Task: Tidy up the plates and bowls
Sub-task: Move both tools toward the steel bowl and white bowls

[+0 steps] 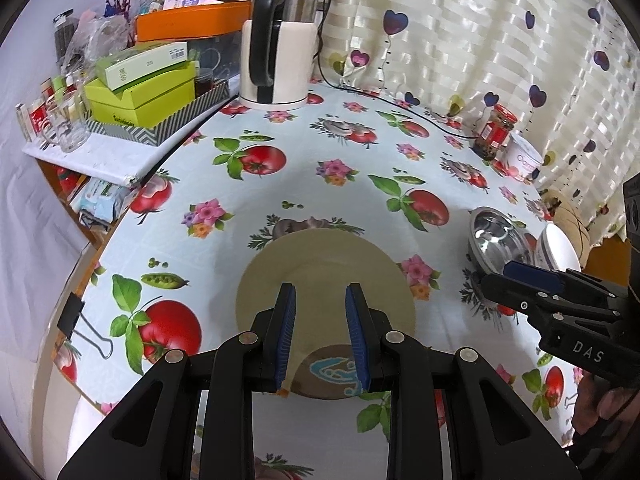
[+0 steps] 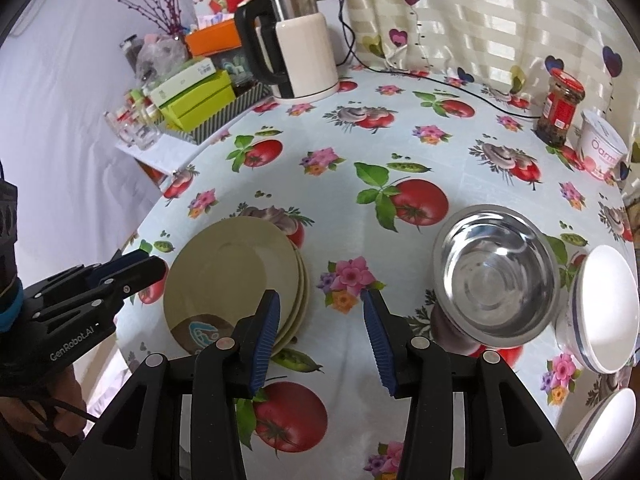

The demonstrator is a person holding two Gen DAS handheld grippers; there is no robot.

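A stack of beige plates point(image 2: 234, 276) with a brown and blue mark lies on the tomato-print tablecloth point(image 2: 400, 152); it also shows in the left wrist view point(image 1: 324, 276). My left gripper point(image 1: 321, 292) is open and hovers over the stack's near edge, empty; it shows from the side in the right wrist view point(image 2: 154, 264). My right gripper point(image 2: 320, 300) is open and empty over bare cloth between the plates and a steel bowl point(image 2: 496, 276). A white bowl point(image 2: 604, 312) stands right of the steel one, and another white bowl point(image 2: 612, 420) is at the lower right edge.
A white kettle point(image 2: 300, 48) with its cord stands at the back. Green boxes in a striped tray point(image 2: 200, 100) and glasses sit on a side shelf at the left. A red-lidded jar point(image 2: 560, 108) and a yogurt tub point(image 2: 604, 144) stand by the curtain.
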